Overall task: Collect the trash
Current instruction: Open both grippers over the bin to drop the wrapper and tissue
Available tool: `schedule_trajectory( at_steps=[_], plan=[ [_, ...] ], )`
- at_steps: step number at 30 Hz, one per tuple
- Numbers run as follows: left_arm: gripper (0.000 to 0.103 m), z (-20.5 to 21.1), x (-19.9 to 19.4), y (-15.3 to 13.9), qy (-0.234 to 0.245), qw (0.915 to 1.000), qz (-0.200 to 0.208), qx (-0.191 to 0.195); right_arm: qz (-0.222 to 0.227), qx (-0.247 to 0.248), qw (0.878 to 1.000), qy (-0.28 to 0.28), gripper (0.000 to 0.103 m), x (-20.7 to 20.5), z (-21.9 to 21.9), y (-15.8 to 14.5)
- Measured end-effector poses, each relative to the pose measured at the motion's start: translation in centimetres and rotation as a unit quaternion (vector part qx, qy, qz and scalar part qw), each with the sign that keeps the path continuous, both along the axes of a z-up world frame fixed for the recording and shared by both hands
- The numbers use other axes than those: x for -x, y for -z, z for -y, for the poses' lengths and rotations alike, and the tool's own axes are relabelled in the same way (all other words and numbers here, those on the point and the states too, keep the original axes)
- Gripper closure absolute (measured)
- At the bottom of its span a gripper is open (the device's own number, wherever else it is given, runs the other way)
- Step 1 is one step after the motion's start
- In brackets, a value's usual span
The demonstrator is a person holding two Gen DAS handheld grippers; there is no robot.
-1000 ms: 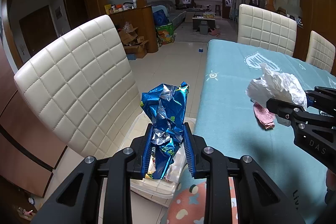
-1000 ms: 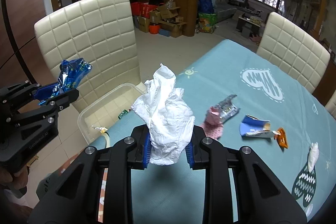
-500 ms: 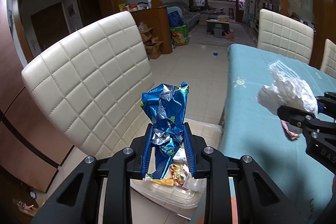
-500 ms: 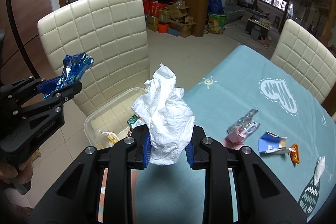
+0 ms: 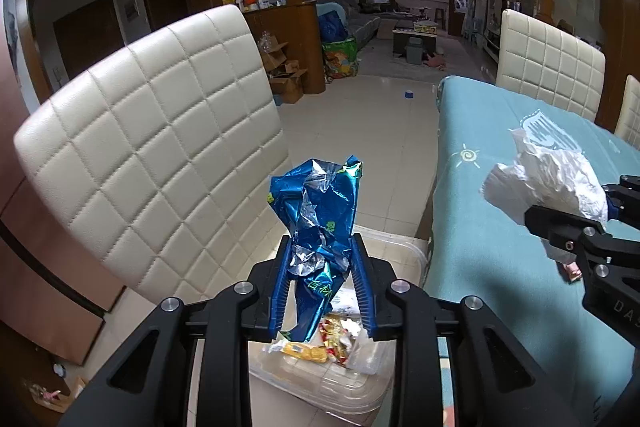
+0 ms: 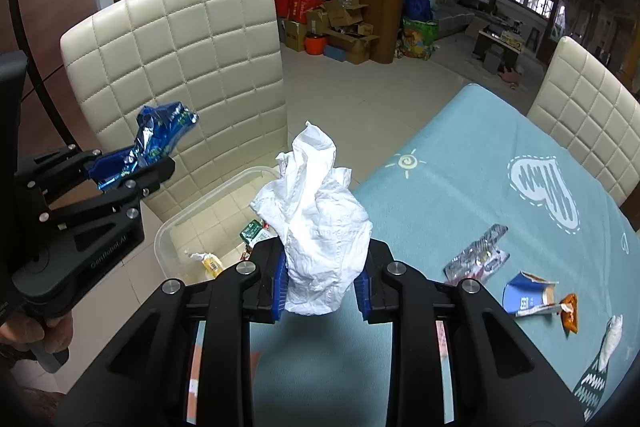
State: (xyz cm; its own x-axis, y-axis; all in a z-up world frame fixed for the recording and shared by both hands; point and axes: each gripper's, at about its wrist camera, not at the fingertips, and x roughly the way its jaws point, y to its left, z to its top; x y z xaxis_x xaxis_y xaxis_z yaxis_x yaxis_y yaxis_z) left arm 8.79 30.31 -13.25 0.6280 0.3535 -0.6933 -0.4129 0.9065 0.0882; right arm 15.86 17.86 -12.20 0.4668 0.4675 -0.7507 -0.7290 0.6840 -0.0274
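Here, teal tablecloth [image 6: 460, 187], tiled floor [image 5: 380, 131].

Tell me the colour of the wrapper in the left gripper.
Blue wrapper with silver lining; left wrist view.

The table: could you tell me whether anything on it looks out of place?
Yes: litter lies on the teal cloth: a silver wrapper, a torn blue packet, an orange scrap and a white crumple.

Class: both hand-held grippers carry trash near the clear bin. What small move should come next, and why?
Probably finish opening the left hand-held gripper: its jaws are already opening around the blue foil wrapper, which hangs over the clear bin holding other wrappers. The right hand-held gripper with its white tissue seems short of the bin.
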Motion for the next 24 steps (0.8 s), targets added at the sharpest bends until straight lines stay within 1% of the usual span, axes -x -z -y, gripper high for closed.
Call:
schedule_trajectory(
  at_steps=[1,3,4,6,9,11,20,22,23,24],
  plan=[
    [0.068,-0.3,-0.1,0.1,-0.002,1.0,-0.001,0.005,0.001,-0.001,1.0,0.0,0.074,-0.1,-0.1,0.0],
    [0.033,-0.8,-0.3,0.1,-0.015,0.9998,0.002,0.013,0.0,-0.002,1.0,-0.001,0.074,-0.4,-0.5,0.0],
    [0.029,-1.0,-0.2,0.1,-0.021,0.9997,0.005,0.014,-0.001,-0.002,1.0,-0.001,0.074,-0.5,-0.6,0.0],
    [0.028,-1.4,-0.1,-0.1,-0.021,0.9994,0.015,0.024,-0.003,-0.002,1.0,-0.003,0.074,-0.7,-1.0,0.2],
    [0.028,-1.6,0.0,0.2,-0.034,0.9994,0.004,0.0,-0.008,0.0,1.0,-0.01,0.074,-0.8,-1.6,0.5],
    [0.028,-2.1,0.3,0.4,-0.046,0.9989,-0.002,-0.003,-0.01,0.0,1.0,-0.018,0.073,-0.8,-2.4,0.8],
    [0.028,-4.6,3.1,1.0,-0.103,0.9946,-0.012,0.005,-0.017,-0.001,0.997,-0.072,0.073,0.7,-6.0,0.8],
    [0.028,-4.8,3.9,1.0,-0.115,0.9932,-0.014,0.009,-0.021,0.0,0.997,-0.075,0.057,0.9,-6.6,0.9],
    [0.028,-4.9,4.2,1.0,-0.118,0.9928,-0.014,0.011,-0.02,-0.002,0.997,-0.073,0.034,1.1,-6.8,0.8],
    [0.028,-5.1,4.5,1.0,-0.121,0.9925,-0.015,0.013,-0.012,-0.011,0.997,-0.07,0.028,1.4,-6.8,0.5]
  ],
)
